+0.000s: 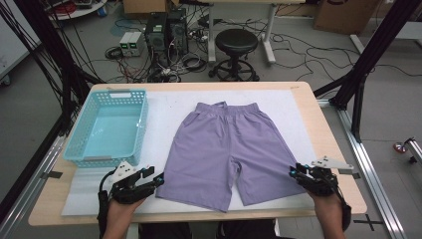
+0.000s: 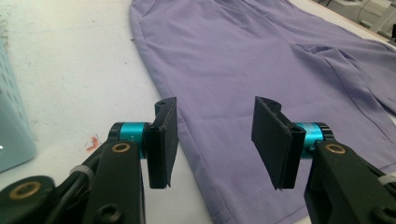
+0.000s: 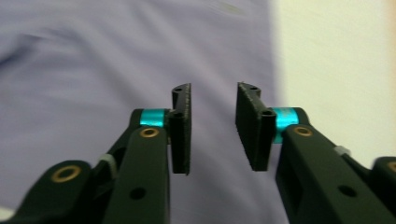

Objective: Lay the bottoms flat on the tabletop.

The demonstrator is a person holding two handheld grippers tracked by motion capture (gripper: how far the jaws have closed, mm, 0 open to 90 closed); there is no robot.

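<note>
A pair of lilac shorts [image 1: 224, 149] lies flat on the white mat, waistband toward the far side, both legs toward me. My left gripper [image 1: 153, 175] hovers at the outer hem corner of the left leg; its jaws stand open over the shorts [image 2: 243, 84] with nothing pressed between them [image 2: 215, 135]. My right gripper [image 1: 298, 172] is at the outer edge of the right leg, jaws open above the fabric [image 3: 93, 60] near its side seam [image 3: 212, 126].
A light blue plastic basket [image 1: 79, 144] stands empty on the table's left side. The white mat [image 1: 169, 104] covers most of the wooden table [image 1: 318, 124]. A stool, computer towers and cables lie on the floor beyond.
</note>
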